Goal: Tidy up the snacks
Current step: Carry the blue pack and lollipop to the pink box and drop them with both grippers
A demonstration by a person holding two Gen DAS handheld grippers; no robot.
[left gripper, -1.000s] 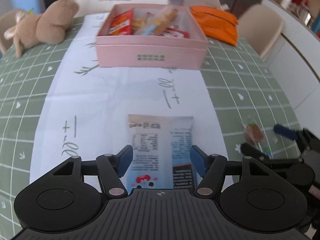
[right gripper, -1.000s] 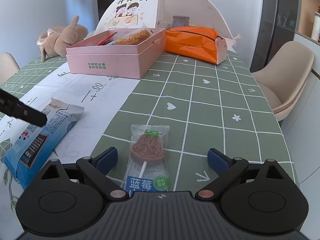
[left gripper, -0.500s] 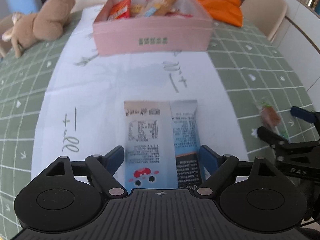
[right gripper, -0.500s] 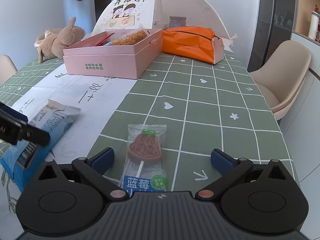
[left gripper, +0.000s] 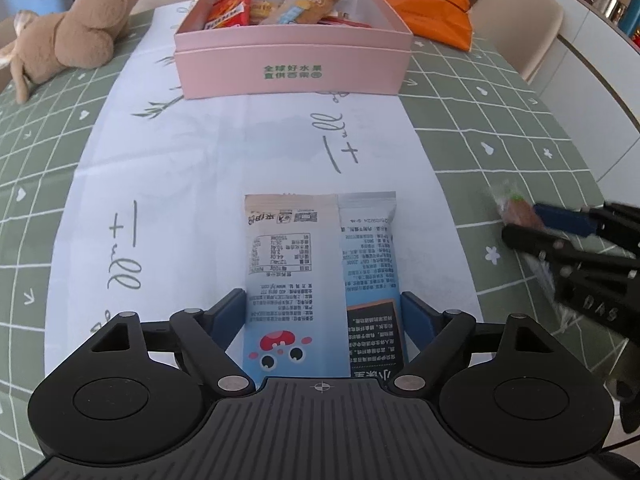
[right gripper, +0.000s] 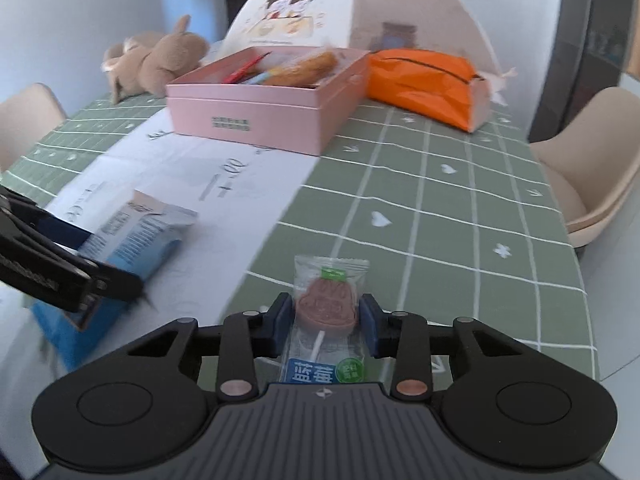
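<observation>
A blue-and-white snack packet (left gripper: 320,272) lies flat on the white runner; my left gripper (left gripper: 325,312) is open with a finger on each side of its near end. It also shows in the right wrist view (right gripper: 132,236). A wrapped pink lollipop (right gripper: 327,308) sits between my right gripper (right gripper: 326,322) fingers, which are shut on it just above the green cloth. The lollipop also shows in the left wrist view (left gripper: 518,210). The open pink box (left gripper: 294,66) with several snacks inside stands farther back; it also shows in the right wrist view (right gripper: 264,114).
A plush rabbit (left gripper: 68,40) lies at the far left. An orange pouch (left gripper: 424,12) lies right of the box. Behind the box stands a mesh food cover (right gripper: 360,12). Beige chairs (right gripper: 592,168) stand at the table's right edge.
My right gripper has closed on the lollipop and moved. My left gripper has opened wider and lowered around the packet's near end.
</observation>
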